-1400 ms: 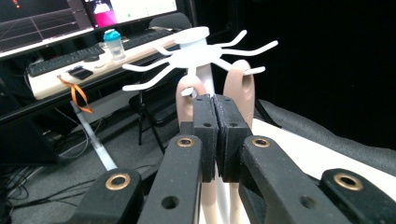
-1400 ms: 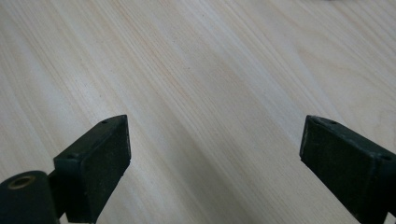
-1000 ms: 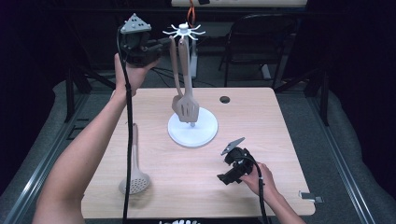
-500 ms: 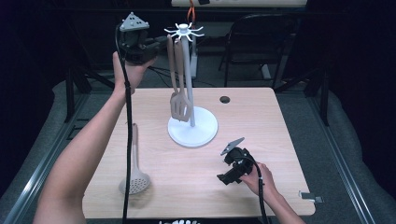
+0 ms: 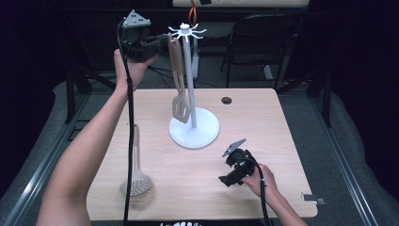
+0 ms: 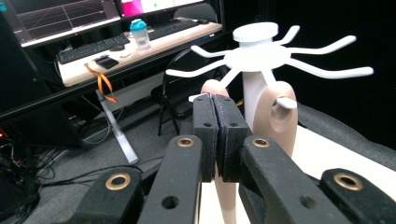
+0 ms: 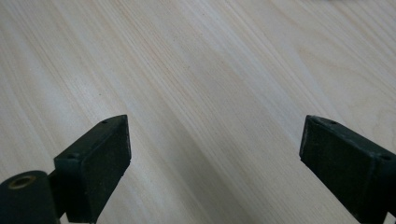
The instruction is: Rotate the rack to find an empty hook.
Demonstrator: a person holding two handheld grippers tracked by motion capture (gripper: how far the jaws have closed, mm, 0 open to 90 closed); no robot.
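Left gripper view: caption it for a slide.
Left gripper shut on a spatula handle at the white rack.

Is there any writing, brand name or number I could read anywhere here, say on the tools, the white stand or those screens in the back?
None can be read.
Monitors: graph lines and coloured patches, any text too small and blurred to read.
Bottle on the desk: no legible label.
White stand, hanging spatula, skimmer on the table: plain, no marking.
Left gripper and right gripper: black, no lettering visible.
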